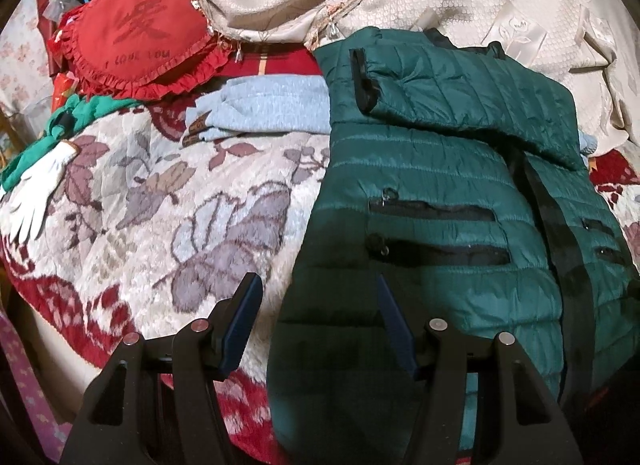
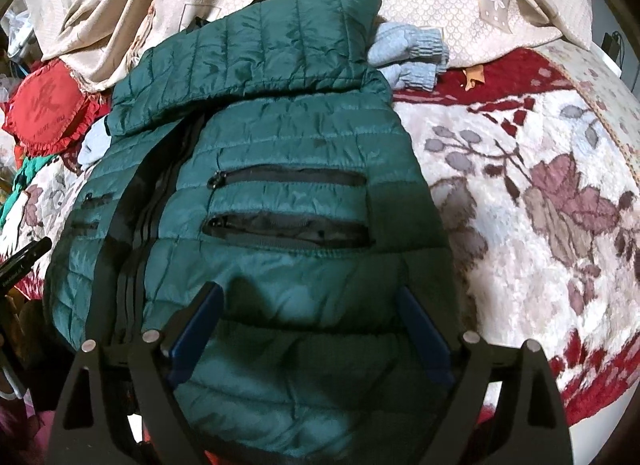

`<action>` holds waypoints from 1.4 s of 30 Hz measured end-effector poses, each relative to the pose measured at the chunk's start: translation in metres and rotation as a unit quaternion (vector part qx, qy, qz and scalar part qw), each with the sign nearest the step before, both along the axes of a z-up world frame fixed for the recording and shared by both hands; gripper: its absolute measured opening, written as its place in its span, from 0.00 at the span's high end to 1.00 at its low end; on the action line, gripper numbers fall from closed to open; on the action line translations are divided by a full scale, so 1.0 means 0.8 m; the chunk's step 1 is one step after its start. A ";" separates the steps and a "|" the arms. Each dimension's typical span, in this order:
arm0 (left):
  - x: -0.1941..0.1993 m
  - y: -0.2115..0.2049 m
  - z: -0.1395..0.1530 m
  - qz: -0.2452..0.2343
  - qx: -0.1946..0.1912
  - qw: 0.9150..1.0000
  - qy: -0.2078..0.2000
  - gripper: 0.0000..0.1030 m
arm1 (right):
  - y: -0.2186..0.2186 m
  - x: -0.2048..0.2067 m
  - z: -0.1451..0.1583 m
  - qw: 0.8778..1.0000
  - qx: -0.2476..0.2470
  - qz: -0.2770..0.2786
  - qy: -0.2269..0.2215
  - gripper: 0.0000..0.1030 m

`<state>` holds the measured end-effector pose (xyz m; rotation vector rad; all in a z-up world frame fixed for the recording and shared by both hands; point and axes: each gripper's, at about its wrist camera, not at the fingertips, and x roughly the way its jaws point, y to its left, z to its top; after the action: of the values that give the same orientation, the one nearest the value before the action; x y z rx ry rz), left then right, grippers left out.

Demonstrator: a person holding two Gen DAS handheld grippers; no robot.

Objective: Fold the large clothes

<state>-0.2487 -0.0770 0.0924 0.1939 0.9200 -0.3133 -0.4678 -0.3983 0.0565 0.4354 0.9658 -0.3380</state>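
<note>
Two grippers hang over a dark green quilted puffer jacket [image 2: 280, 193] lying front-up on the bed's red-and-cream floral fleece blanket [image 1: 168, 201], one sleeve already folded across its chest at twelve o'clock. The left gripper [image 1: 320, 305] has its fingers parted and empty over the jacket's edge, and the right gripper [image 2: 308, 313] has its fingers spread wide, pressing nothing, above the lower hem. To fold cleanly, I judge each should pinch a hem corner through both layers, then lift evenly toward twelve o'clock.
</note>
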 end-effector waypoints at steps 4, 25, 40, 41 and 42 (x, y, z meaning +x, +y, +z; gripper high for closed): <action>-0.006 0.005 -0.002 -0.002 -0.001 1.000 0.005 0.59 | 0.001 -0.009 0.004 1.000 -0.001 -0.001 -0.001 0.10; -0.009 0.059 -0.029 0.024 -0.075 0.993 0.084 0.60 | -0.005 -0.045 0.001 1.000 0.007 -0.015 -0.002 0.07; 0.005 0.056 -0.045 0.024 -0.066 0.994 0.085 0.59 | -0.029 -0.040 -0.038 0.996 0.075 -0.039 0.010 0.05; 0.006 0.056 -0.043 0.025 -0.065 0.994 0.080 0.59 | -0.029 -0.037 -0.038 0.997 0.073 -0.037 0.013 0.05; 0.007 0.057 -0.040 0.028 -0.066 0.995 0.075 0.59 | -0.029 -0.035 -0.038 0.997 0.072 -0.035 0.015 0.05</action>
<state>-0.2433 -0.0316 0.0600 0.0232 1.0474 -0.3390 -0.4959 -0.4217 0.0263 0.5992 1.0088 -0.3402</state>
